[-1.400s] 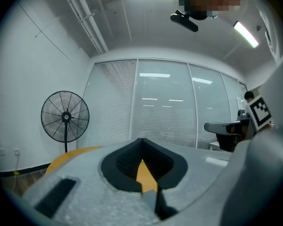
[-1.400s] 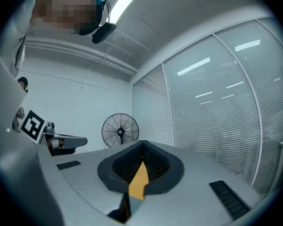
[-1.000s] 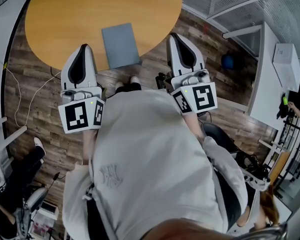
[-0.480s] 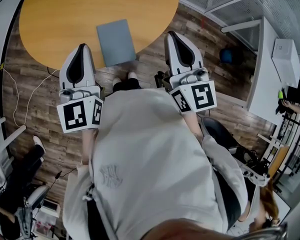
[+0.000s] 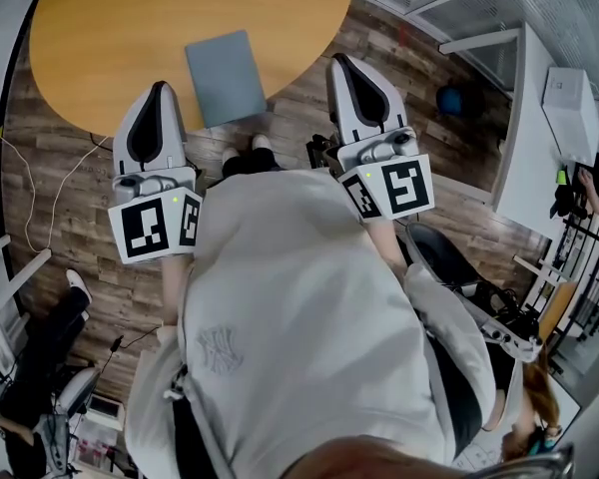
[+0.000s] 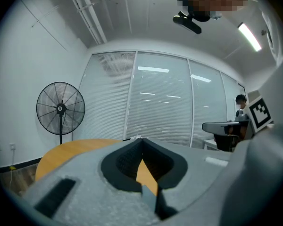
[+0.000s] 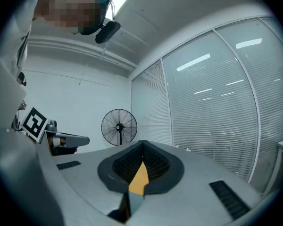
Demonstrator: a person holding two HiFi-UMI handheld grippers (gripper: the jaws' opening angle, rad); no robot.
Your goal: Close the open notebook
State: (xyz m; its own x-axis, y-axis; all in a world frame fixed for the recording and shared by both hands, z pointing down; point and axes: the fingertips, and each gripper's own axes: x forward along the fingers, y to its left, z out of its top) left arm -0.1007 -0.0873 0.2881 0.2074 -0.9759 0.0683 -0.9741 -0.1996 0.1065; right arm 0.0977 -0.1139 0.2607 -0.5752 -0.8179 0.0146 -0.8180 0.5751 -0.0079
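Head view is showing the flat grey-blue rectangular notebook [image 5: 226, 76] lying, seemingly already closed, at the near edge of the round orange wooden table [image 5: 130, 28], while the left gripper [image 5: 160, 88] and right gripper [image 5: 341, 63] are hanging nearer the person, jaws clenched on nothing, so little is looking left to do.

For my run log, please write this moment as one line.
left gripper: shut, empty | right gripper: shut, empty | notebook: closed, at table edge, not touched

I log: left gripper [image 5: 158, 88] and right gripper [image 5: 337, 61], white shells, black-lined fingers [image 5: 176, 133], square-marker cubes [image 5: 160, 226]; pale grey sweatshirt [image 5: 299, 317], chest emblem [image 5: 221, 350].
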